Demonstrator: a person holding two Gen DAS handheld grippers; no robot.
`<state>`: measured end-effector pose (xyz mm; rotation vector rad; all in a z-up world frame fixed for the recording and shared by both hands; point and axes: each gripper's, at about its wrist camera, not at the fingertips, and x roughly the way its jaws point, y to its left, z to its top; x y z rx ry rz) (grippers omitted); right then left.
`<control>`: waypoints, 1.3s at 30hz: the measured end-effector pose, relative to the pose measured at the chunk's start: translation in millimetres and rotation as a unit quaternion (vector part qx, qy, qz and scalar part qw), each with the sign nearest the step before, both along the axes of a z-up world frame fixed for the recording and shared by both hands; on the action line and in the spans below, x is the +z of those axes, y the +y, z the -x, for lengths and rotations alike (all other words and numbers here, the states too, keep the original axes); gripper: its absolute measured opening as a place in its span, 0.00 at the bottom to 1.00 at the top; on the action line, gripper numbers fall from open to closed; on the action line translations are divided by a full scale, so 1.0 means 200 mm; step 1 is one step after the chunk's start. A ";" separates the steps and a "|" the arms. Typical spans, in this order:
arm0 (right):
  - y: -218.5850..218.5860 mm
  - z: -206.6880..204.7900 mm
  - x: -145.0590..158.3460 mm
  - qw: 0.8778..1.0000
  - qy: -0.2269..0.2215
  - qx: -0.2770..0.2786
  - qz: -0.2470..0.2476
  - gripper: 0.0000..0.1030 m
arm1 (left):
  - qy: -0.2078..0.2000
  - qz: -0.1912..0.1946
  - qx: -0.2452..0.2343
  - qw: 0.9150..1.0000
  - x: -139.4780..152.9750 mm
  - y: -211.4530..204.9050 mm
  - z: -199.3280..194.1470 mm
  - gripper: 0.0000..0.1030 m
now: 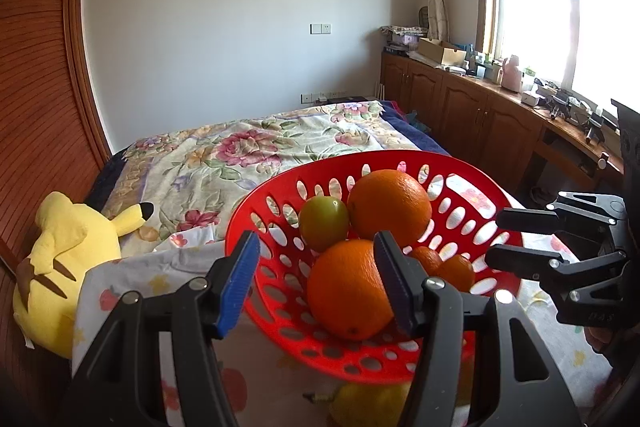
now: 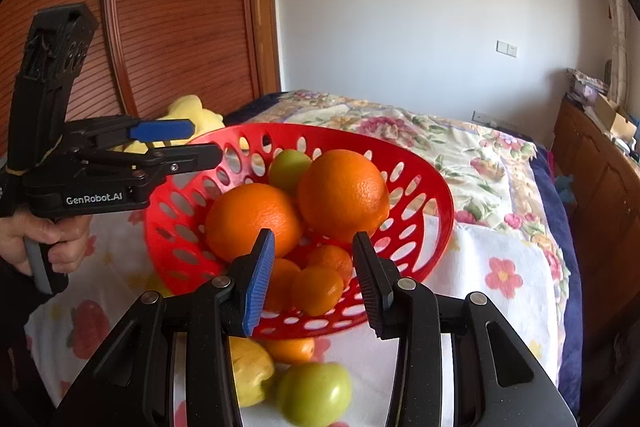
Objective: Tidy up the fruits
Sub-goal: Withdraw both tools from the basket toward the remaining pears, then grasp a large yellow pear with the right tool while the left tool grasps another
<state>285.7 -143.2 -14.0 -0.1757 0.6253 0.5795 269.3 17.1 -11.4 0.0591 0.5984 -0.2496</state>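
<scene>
A red perforated basket (image 1: 280, 187) (image 2: 432, 195) stands on the flowered cloth and holds two big oranges (image 1: 390, 207) (image 2: 342, 193), a green apple (image 1: 323, 223) and several small oranges (image 2: 318, 289). In front of it on the cloth lie a yellow pear (image 2: 250, 371), an orange (image 2: 292, 349) and a green apple (image 2: 314, 393). My left gripper (image 1: 316, 279) (image 2: 206, 139) hovers open at the basket's left rim, gripping nothing. Over the near rim my right gripper (image 2: 316, 279) (image 1: 493, 239) has its jaws a little apart, with nothing pressed between the pads.
A yellow plush toy (image 1: 60, 267) lies at the left against the wooden wardrobe (image 1: 36, 87). The flowered bedspread (image 1: 240, 143) stretches behind the basket. Wooden cabinets (image 1: 480, 107) with clutter run under the window at the right. A hand (image 2: 44, 239) holds the left gripper's handle.
</scene>
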 end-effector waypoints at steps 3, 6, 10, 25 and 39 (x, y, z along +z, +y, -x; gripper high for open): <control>-0.01 0.05 0.01 1.000 -0.002 -0.006 -0.003 0.39 | -0.004 -0.001 0.003 1.000 0.01 0.01 0.06 0.58; -0.02 0.10 0.03 1.000 -0.001 -0.008 -0.011 0.39 | -0.006 -0.001 0.006 1.000 0.02 0.02 0.12 0.58; -0.03 0.19 0.05 1.000 0.002 -0.009 -0.019 0.39 | -0.002 0.001 0.006 1.000 0.01 0.04 0.21 0.58; -0.06 0.48 0.07 1.000 -0.007 -0.021 -0.021 0.39 | 0.002 -0.013 0.005 1.000 -0.05 0.01 0.51 0.59; -0.02 0.57 -0.09 0.999 0.016 -0.033 -0.032 0.50 | 0.009 0.018 0.021 1.000 -0.28 0.00 0.55 0.63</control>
